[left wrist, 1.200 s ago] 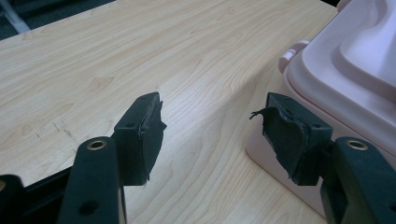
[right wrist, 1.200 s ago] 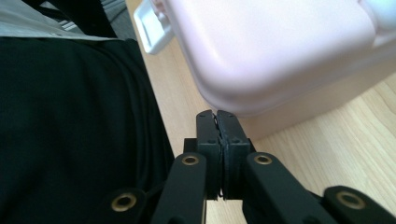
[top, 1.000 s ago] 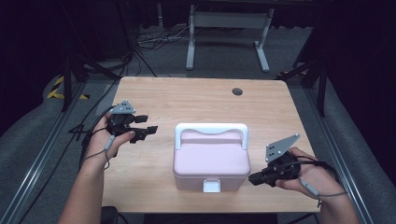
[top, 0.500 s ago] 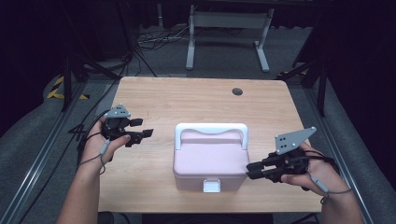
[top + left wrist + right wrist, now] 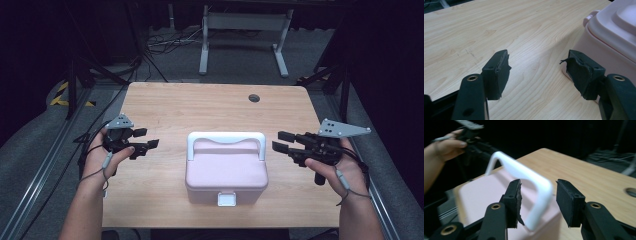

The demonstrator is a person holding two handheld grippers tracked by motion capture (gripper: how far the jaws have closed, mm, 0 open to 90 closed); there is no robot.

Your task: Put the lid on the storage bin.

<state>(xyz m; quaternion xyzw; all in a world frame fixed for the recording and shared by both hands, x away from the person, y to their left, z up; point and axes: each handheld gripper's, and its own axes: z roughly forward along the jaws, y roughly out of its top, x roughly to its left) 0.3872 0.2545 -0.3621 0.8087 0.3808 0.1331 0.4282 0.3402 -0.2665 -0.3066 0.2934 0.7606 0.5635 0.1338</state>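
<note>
Pale pink plastic box with white carry handle [image 5: 226,167] sits mid-front on the light wooden surface [image 5: 210,107], left gripper [image 5: 148,140] and right gripper [image 5: 279,141] flanking it, jaws parted, empty.

Left forearm enters at 7 o'clock, hand [image 5: 107,150] wrapped round the left gripper [image 5: 146,138], jaws parted and aimed toward 3 o'clock, held level. Right forearm enters at 5 o'clock, hand [image 5: 335,167] gripping the right gripper [image 5: 280,140], jaws apart and aimed toward 9 o'clock. Grey three-cornered plate on top of each. Cables trail down along both wrists. Both grippers face inward toward each other, well apart.
</note>
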